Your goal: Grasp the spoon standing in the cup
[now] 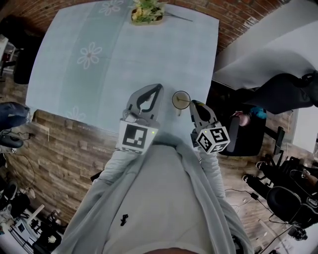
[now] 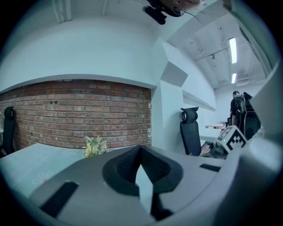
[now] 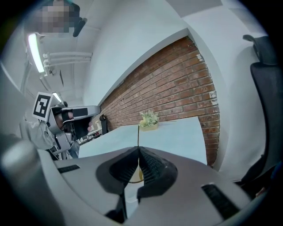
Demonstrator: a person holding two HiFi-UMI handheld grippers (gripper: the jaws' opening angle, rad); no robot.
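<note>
A clear cup [image 1: 181, 99] with a yellowish drink stands near the table's front right edge. In the right gripper view a thin dark spoon handle [image 3: 138, 132] rises straight up from between the jaws, with the cup's rim [image 3: 132, 175] just below them. My right gripper [image 3: 139, 148] is shut on that handle; in the head view it [image 1: 193, 103] sits at the cup's right side. My left gripper [image 1: 159, 86] hovers to the left of the cup, apart from it. Its tips [image 2: 140, 148] meet with nothing between them.
A pale blue cloth with flower prints covers the table [image 1: 124, 54]. A small planter with yellow-green flowers [image 1: 147, 12] stands at the far edge. A brick wall runs behind it. A black office chair [image 2: 190, 132] stands beyond the table's right side.
</note>
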